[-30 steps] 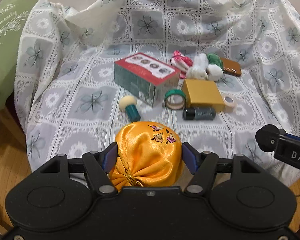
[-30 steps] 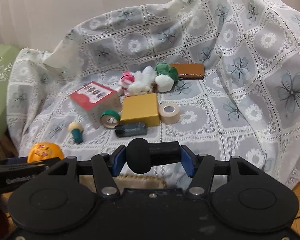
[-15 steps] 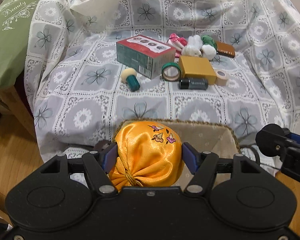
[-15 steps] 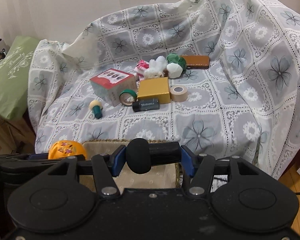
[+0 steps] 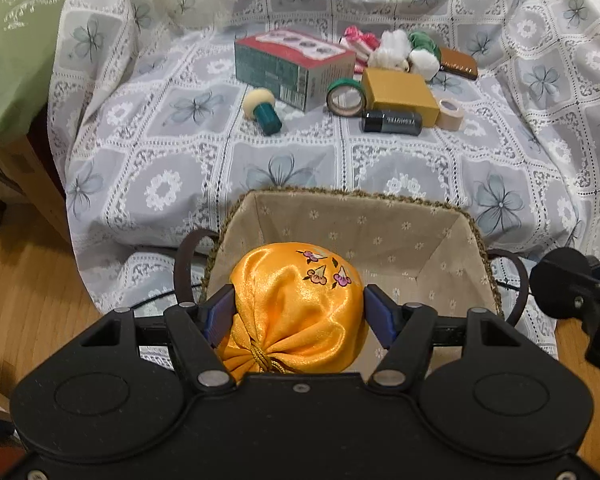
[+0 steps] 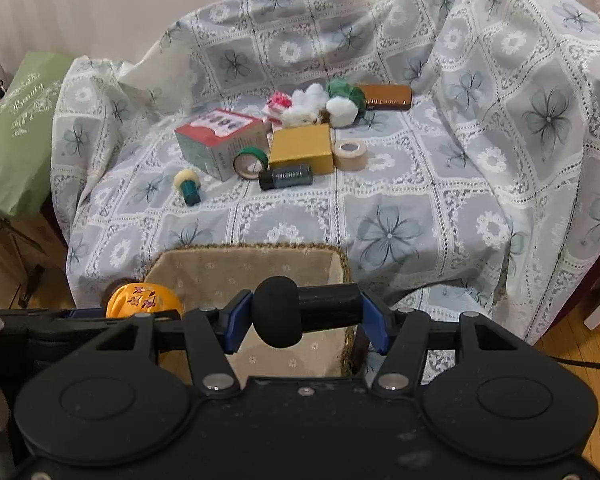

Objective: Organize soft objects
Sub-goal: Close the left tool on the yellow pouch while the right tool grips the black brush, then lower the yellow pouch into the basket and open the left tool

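My left gripper (image 5: pixel 298 312) is shut on an orange satin pouch (image 5: pixel 296 304) with small embroidered flowers, held over the near left part of a fabric-lined basket (image 5: pixel 364 200). My right gripper (image 6: pixel 304 316) is shut on a black foam-tipped microphone (image 6: pixel 304 312), lying crosswise between the blue pads above the same basket (image 6: pixel 244 250). The pouch (image 6: pixel 142 300) shows at the lower left of the right wrist view. In the left wrist view the microphone's foam tip (image 5: pixel 556 280) pokes in from the right. White and green plush toys (image 5: pixel 408 54) lie at the back of the covered sofa.
On the floral lace cover (image 5: pixel 180 152) lie a red-topped box (image 5: pixel 292 66), a gold box (image 5: pixel 398 90), a green tape roll (image 5: pixel 346 96), a beige tape roll (image 5: pixel 450 114), a dark cylinder (image 5: pixel 392 122), a teal-handled brush (image 5: pixel 264 114) and a brown case (image 5: pixel 458 64). A green cushion (image 5: pixel 16 48) sits left.
Both grippers pulled back from the sofa with their loads, so the basket came into view below them. The objects on the sofa have stayed where they were.
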A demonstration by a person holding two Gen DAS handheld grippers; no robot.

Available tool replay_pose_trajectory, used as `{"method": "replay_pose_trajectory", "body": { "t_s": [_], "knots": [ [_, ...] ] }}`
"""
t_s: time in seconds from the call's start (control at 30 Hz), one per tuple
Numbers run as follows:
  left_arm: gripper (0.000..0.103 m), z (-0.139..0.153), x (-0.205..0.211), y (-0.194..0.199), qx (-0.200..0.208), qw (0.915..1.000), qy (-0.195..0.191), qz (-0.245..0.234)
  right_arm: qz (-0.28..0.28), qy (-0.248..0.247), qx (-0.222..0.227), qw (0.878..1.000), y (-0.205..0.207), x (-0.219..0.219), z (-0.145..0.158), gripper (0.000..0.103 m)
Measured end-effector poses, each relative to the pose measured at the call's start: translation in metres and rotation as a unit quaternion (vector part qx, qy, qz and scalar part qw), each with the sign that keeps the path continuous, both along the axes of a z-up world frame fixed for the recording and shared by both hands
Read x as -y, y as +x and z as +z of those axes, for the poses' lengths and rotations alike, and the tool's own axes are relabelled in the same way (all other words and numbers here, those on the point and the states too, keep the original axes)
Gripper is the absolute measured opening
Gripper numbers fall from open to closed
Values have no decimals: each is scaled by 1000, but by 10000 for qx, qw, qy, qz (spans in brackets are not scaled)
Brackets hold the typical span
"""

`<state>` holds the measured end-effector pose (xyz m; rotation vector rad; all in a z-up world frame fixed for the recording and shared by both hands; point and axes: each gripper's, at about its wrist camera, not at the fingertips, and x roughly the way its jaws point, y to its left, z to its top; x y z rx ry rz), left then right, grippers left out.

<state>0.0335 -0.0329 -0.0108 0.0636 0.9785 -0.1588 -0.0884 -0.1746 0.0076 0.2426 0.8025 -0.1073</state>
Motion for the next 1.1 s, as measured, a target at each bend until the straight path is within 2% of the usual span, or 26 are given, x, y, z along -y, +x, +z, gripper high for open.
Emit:
{"method": "replay_pose_trajectory", "body": {
  "t_s": [0.33, 0.73, 0.9, 1.0, 1.1],
  "knots": [
    [64, -11, -4, 18, -324, 9993, -116, 123, 95, 16, -257, 9996, 7, -4, -8, 57],
    [64, -30, 3, 30, -550, 9983, 146, 158, 115, 111, -420, 9990, 13, -2, -15, 57],
    [69, -32, 2, 29, -598, 9979, 188, 185, 134, 123, -442, 9989, 13, -2, -17, 57],
    [75, -29, 1, 27, -511, 9982, 214, 216, 153, 134, -469, 9987, 14, -2, -18, 57],
    [76, -26, 0, 25, -427, 9986, 246, 216, 165, 155, -505, 9985, 15, -2, -21, 57]
  ]
}}
